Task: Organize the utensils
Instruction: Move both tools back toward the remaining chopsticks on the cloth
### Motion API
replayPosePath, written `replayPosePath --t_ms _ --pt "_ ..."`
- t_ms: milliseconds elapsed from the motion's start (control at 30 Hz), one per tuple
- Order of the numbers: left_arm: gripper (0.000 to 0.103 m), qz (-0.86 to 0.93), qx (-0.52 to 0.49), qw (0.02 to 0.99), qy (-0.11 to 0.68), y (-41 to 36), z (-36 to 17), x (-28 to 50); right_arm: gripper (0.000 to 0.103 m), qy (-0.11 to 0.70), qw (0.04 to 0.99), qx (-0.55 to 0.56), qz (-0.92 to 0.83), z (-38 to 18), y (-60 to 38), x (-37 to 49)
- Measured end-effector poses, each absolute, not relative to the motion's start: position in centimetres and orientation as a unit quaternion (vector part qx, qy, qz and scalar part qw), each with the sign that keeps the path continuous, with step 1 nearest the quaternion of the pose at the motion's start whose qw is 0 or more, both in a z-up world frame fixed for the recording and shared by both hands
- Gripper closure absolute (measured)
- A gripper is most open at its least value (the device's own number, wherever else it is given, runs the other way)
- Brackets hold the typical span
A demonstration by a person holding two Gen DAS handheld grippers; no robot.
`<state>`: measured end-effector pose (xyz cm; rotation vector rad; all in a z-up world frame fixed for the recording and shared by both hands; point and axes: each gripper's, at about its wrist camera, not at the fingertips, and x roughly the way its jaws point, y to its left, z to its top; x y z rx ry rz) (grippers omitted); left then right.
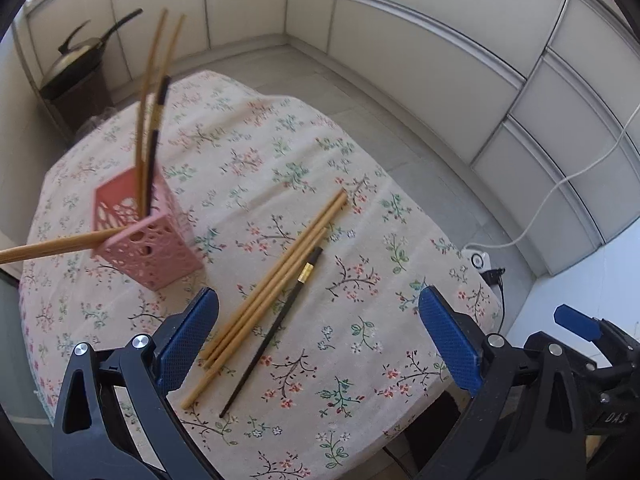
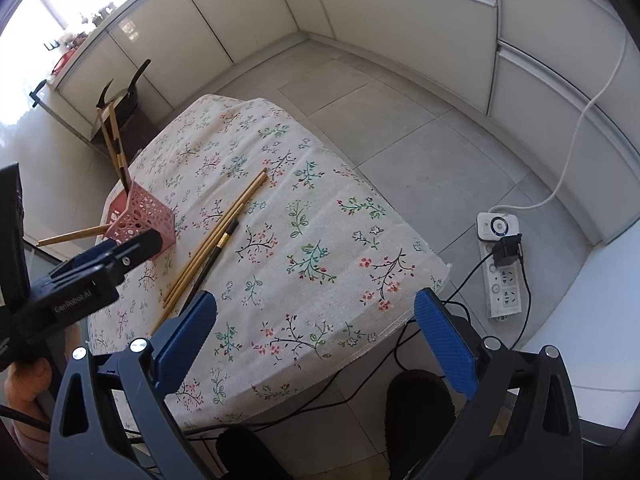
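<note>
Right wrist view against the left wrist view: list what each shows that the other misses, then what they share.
Only the right wrist view: the power strip lying in full on the floor, the person's hand and dark slippers under the table.
Only the left wrist view: the gold band on the black chopstick seen up close.
Both: pink holder with chopsticks in it, loose chopsticks on the floral cloth, and open tongs, left and right.

My right gripper (image 2: 316, 336) hangs wide open and empty above the near edge of a floral-clothed table (image 2: 320, 240). To its left, several bamboo chopsticks (image 2: 216, 240) and one black chopstick (image 2: 212, 260) lie loose beside a pink perforated holder (image 2: 148, 220) with chopsticks standing inside. My left gripper (image 2: 136, 248) reaches toward that holder.
</note>
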<state>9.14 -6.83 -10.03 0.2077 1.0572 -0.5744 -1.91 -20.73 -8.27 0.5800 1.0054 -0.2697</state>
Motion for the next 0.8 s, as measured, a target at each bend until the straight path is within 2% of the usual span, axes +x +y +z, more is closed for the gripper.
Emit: replayPosePath --t_ms 333,800 --pt "0.007 -0.274 0.097 0.772 0.565 -8.5 -14.1 13.1 0.007 0.477 0.819 0.293 -0.127 -8.6 -21.6 -1.8" --pt "0.007 -0.234 0.158 0.765 0.579 -14.1 -17.0 19.9 0.007 0.524 0.784 0.32 -0.092 -10.8 -21.4 -1.0"
